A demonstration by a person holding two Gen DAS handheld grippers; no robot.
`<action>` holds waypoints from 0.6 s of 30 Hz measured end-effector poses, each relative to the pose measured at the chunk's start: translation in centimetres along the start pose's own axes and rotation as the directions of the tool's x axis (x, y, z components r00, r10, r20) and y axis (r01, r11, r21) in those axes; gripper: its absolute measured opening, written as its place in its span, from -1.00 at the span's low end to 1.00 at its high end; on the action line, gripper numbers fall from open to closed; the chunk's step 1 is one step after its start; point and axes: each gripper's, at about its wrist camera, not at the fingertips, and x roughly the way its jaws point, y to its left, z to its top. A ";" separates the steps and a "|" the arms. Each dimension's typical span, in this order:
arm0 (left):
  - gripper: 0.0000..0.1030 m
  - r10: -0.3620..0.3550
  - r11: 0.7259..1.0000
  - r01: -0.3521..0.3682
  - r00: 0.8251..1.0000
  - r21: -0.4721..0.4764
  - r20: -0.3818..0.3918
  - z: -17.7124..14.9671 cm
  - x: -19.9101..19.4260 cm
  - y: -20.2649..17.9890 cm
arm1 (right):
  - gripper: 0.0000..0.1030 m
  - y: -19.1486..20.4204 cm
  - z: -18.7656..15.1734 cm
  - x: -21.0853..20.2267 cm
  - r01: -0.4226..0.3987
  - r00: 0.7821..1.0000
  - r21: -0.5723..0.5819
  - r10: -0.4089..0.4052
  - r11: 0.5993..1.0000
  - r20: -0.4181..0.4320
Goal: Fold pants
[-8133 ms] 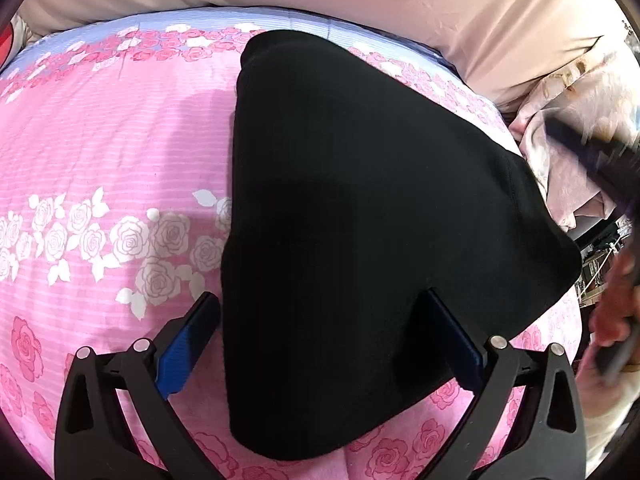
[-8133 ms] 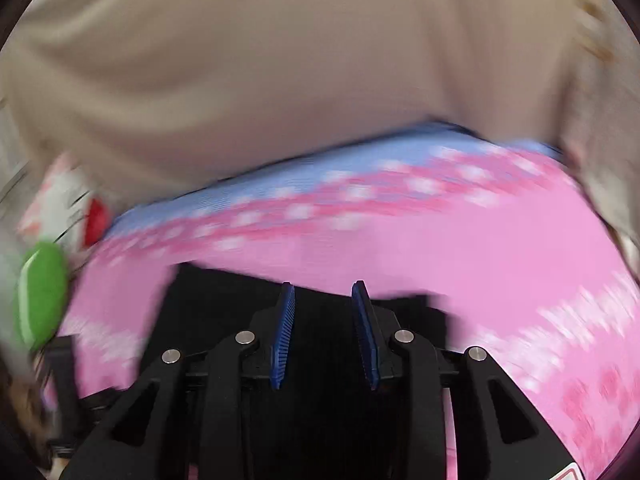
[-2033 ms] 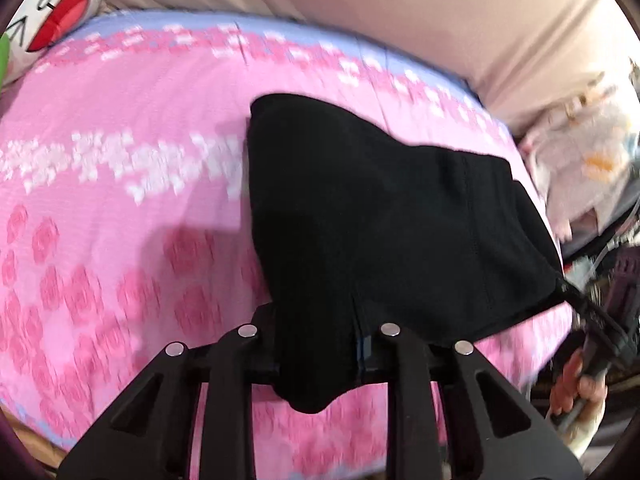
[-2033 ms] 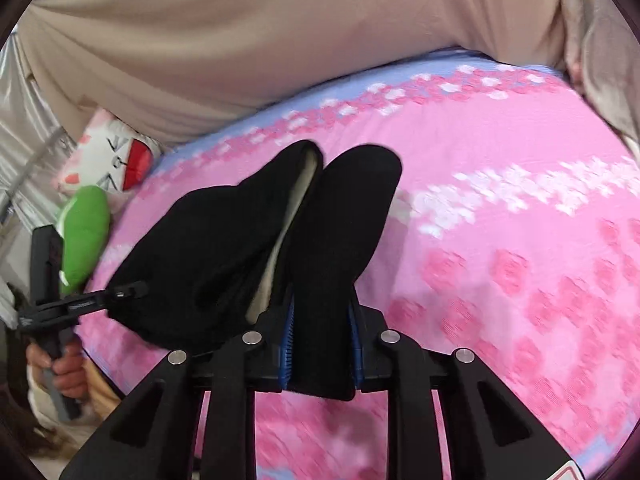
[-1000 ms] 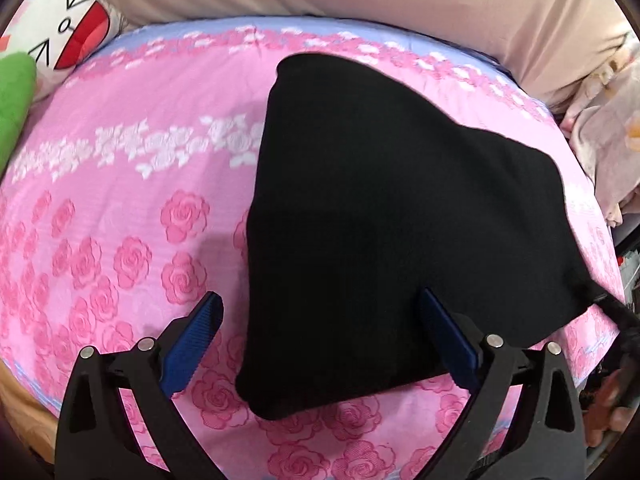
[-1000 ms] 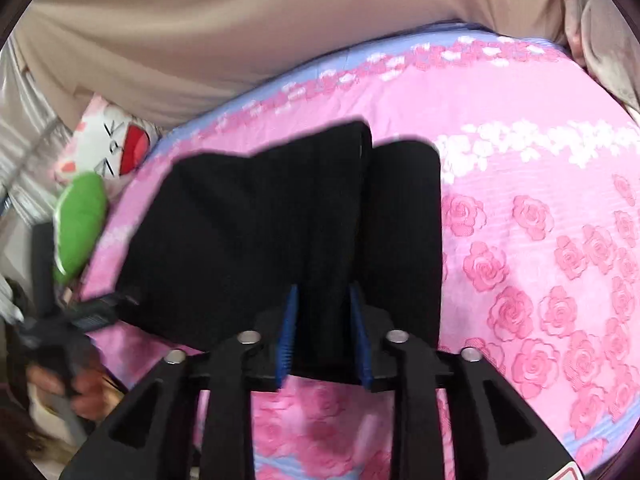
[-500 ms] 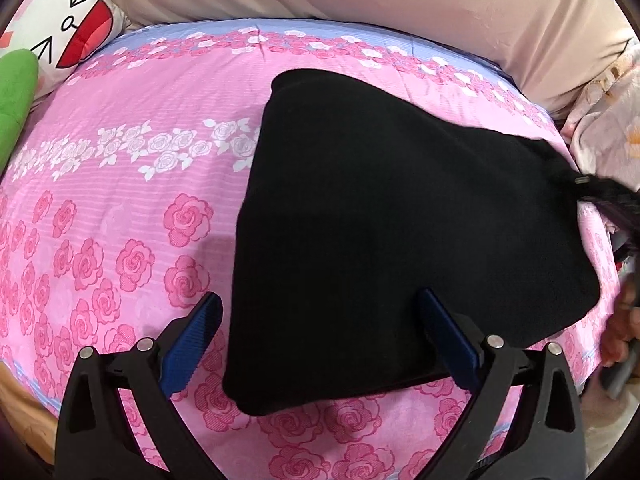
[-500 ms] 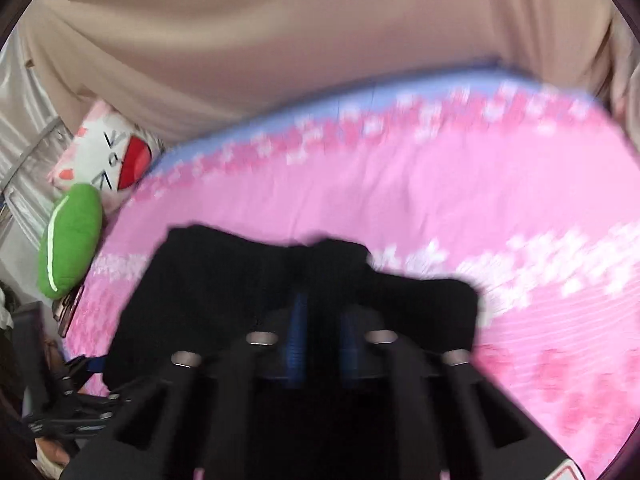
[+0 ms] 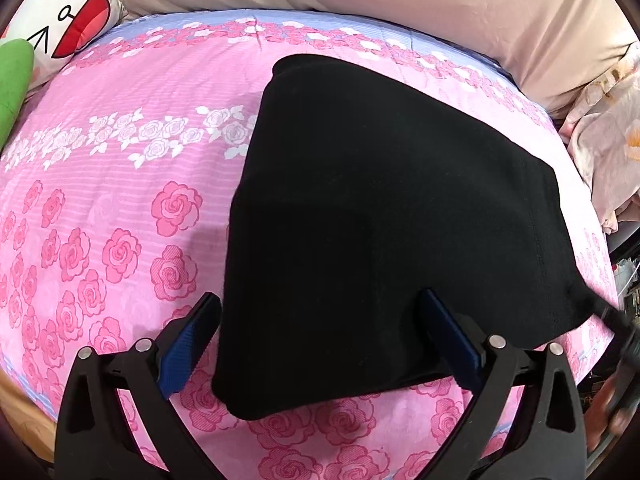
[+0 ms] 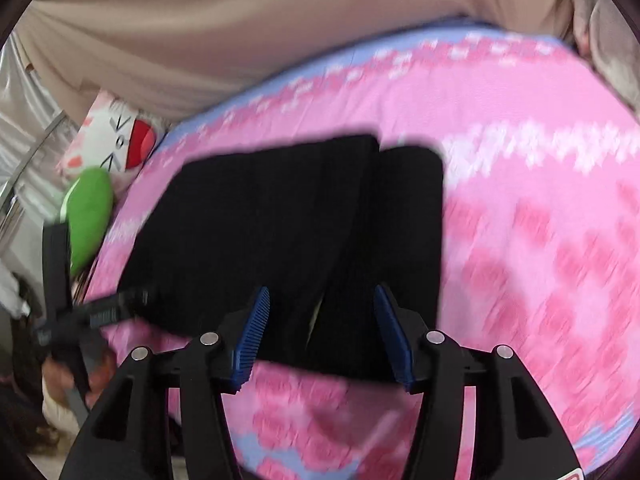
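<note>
Nearest the lens in the left wrist view, the left gripper (image 9: 320, 336) is seen with its fingers (image 9: 188, 344) spread wide, the black pants (image 9: 380, 220) lying between and beyond them but not pinched. In the right wrist view the right gripper (image 10: 324, 332) is likewise shown with fingers (image 10: 252, 332) parted — they have just been opening, and the near edge of the pants (image 10: 288, 232) lies in the gap without being pressed. The picture there is blurred, so finer contact cannot be told. The pants are laid flat on the pink rose-patterned bed (image 9: 120, 200), already doubled into a compact black slab, with a narrower strip seen beside the main panel in the right view. The step in hand is judged to be the release after a fold has been laid down. A further fold is probably called for next — the slab is still broad — so one short edge would need to be pinched by both grippers and carried over to the opposite edge, corners kept matched. Farther off, a white cartoon cushion (image 9: 68, 12) and a green plush (image 9: 12, 80) are seen at the bed's far corner, and a beige cover (image 9: 400, 8) is draped behind.
</note>
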 end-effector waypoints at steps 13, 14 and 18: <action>0.91 -0.020 1.000 0.020 1.000 -0.009 -0.006 -0.5 0.2 -0.5 | 0.09 -0.6 -0.3 -2.0 0.053 0.997 0.000 -0.053 0.999 0.059; 0.91 -0.023 1.000 0.022 1.000 -0.011 -0.005 -0.5 0.2 -0.4 | 0.28 -0.7 -0.3 -2.6 0.051 0.996 0.010 -0.052 0.999 0.075; 0.91 -0.054 0.998 0.053 0.998 -0.030 -0.023 -0.3 0.4 0.1 | 0.73 -1.8 -0.2 -3.9 0.128 0.985 0.039 -0.132 0.991 0.110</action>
